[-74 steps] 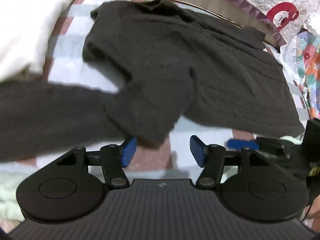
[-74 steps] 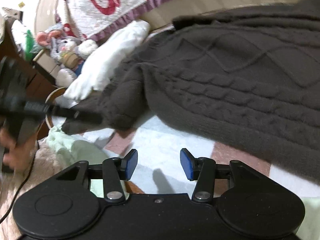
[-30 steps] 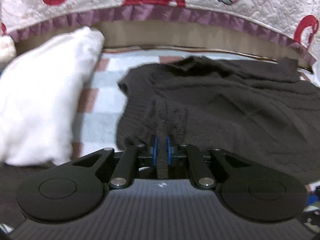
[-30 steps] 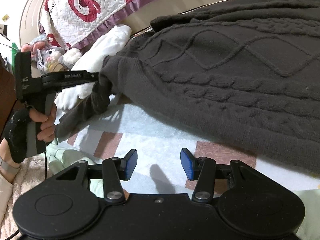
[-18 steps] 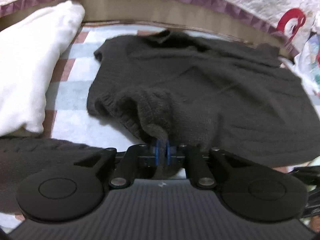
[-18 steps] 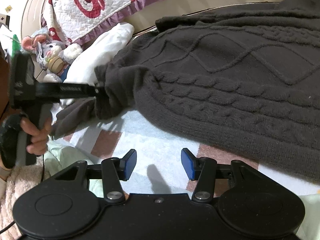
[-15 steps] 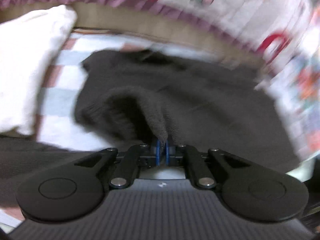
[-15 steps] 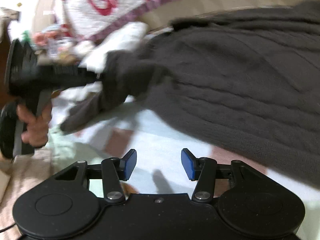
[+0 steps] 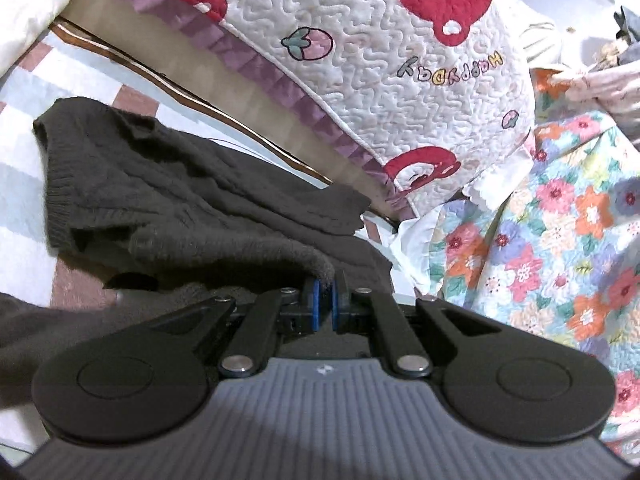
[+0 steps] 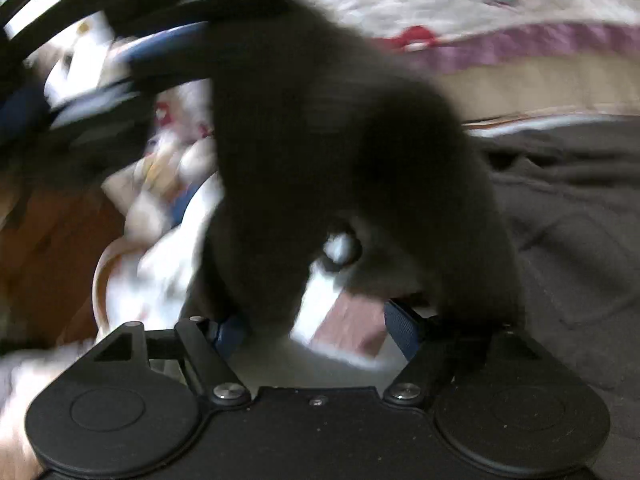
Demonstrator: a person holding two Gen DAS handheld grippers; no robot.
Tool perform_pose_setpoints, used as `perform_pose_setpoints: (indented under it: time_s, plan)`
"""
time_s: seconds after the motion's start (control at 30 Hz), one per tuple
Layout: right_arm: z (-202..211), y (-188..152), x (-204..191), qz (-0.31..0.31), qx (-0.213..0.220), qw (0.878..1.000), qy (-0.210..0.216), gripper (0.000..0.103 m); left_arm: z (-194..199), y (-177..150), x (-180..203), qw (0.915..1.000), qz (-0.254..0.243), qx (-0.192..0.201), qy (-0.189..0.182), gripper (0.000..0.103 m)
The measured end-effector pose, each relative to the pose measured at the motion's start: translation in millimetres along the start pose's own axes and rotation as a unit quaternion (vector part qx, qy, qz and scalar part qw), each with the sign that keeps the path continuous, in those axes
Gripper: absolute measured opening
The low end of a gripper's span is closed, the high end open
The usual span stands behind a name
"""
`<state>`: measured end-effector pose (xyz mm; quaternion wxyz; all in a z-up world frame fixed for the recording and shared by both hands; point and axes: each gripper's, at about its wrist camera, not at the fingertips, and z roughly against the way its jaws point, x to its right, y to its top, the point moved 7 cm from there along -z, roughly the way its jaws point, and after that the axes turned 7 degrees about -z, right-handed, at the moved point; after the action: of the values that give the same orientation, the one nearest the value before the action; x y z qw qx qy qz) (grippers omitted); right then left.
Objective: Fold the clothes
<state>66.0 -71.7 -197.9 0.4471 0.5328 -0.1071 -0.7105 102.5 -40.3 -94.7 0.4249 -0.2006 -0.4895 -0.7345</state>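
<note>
Left gripper (image 9: 325, 298) clamped on a fold of the dark brown cable-knit sweater (image 9: 192, 208), lifted off the checked bed cover (image 9: 24, 216) near its headboard edge, right gripper (image 10: 316, 330) jaws opening, blurred sweater cloth draped between them

Dark brown cable-knit sweater (image 9: 192, 200): one
Two-finger grippers: two, the left gripper (image 9: 325, 304) and the right gripper (image 10: 316, 330)
White quilted cover with red bear figures and purple ruffle (image 9: 380, 64): one
Floral quilt (image 9: 560, 240): one
White pillow (image 9: 28, 4): one
Checked bed sheet (image 9: 24, 184): one
Strawberry motifs on the quilted cover: two in view; red bear figures: three, some cut off by the frame
</note>
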Motion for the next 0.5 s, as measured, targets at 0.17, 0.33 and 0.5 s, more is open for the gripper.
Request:
perform_pose_setpoints:
  time_s: [0.17,0.33,0.5]
  plan:
    - [21,-4,-29,0.069,0.009,0.995,0.078,0.017,10,6,-14,0.9992,0.016,0.035,-0.014,0.004]
    - [91,-13,-62,0.062,0.008,0.989,0.132,0.014,24,12,-29,0.9978,0.005,0.063,-0.019,0.004]
    - [162,3,-67,0.064,0.006,0.997,0.046,0.013,23,-2,-38,0.9968,-0.003,0.064,-0.047,0.004]
